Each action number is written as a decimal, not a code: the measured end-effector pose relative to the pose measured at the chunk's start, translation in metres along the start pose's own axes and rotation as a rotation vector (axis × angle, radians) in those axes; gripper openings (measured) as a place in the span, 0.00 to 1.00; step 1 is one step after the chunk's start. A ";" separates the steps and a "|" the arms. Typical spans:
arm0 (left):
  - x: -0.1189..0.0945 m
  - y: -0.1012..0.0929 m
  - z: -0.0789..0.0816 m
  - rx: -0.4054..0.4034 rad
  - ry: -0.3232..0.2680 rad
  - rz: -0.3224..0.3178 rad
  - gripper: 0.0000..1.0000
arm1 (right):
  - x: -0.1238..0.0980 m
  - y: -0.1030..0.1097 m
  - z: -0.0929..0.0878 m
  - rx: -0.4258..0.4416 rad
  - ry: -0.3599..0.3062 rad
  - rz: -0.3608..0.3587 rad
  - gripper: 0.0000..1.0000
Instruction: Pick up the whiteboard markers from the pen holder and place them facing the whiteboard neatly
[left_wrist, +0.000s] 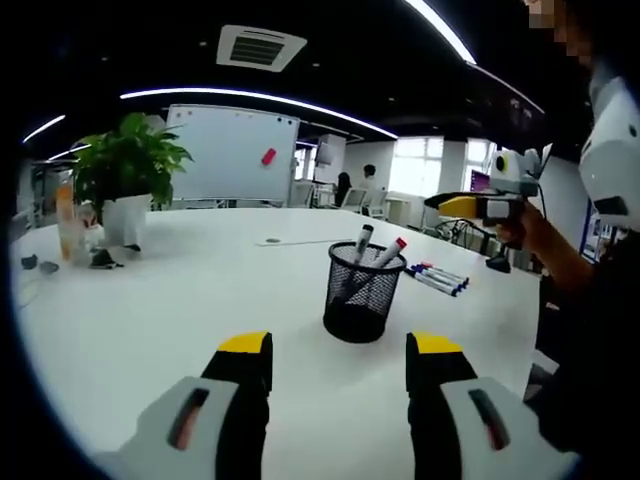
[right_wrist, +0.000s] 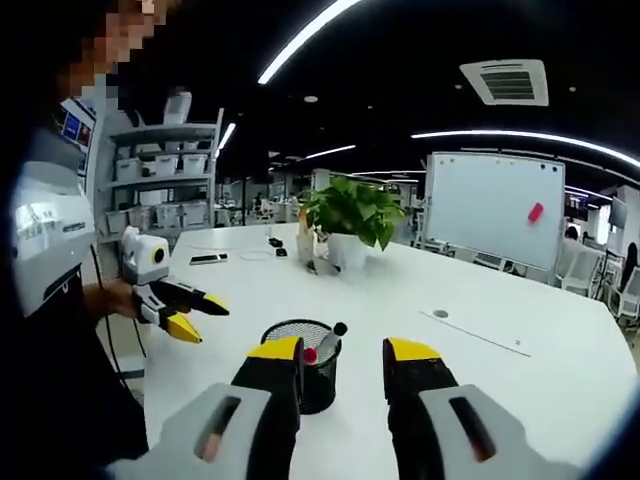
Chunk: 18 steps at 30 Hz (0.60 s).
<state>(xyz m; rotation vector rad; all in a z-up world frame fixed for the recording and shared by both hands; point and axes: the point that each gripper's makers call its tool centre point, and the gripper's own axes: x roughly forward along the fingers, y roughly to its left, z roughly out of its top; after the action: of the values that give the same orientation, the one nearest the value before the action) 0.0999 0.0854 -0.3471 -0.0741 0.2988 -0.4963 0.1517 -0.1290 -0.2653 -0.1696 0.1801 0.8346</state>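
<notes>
Black mesh pen holder (left_wrist: 364, 292) sits on the white table (left_wrist: 180, 300) in the left gripper view, just past the left gripper (left_wrist: 340, 352), at 12 o'clock between its yellow-tipped jaws, which stand apart with nothing between them. Two markers in holder (left_wrist: 375, 255) stick up tilted, one black cap, one red; lower barrels are hidden by mesh. At 2 o'clock a row of laid-out markers (left_wrist: 437, 277) lies flat near the table edge, colours hard to tell, blue bits. Right gripper (left_wrist: 452, 206) enters at 2 o'clock, held above the table; jaw gap can't tell from here. Whiteboard (left_wrist: 232, 153) at 11 o'clock, plant (left_wrist: 128, 165) at 10.

Right gripper view: the right gripper's left jaw covers part of the holder (right_wrist: 312, 345); red and black caps peek out. Right gripper (right_wrist: 342, 352) jaws parted, empty. Left gripper (right_wrist: 197, 316) at 9 o'clock, jaws spread.
</notes>
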 end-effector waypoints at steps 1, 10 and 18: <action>0.000 0.000 0.000 -0.001 -0.001 0.000 0.55 | 0.001 0.000 -0.001 0.000 0.002 0.002 0.34; 0.001 0.000 -0.001 -0.005 0.003 0.004 0.55 | 0.009 0.004 -0.011 0.031 0.016 0.029 0.35; 0.000 0.002 0.000 -0.001 0.006 0.011 0.54 | 0.015 0.008 -0.013 0.057 0.006 0.045 0.35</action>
<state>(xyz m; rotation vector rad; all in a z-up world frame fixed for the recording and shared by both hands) 0.1004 0.0874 -0.3478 -0.0720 0.3051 -0.4860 0.1542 -0.1155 -0.2822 -0.1151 0.2135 0.8727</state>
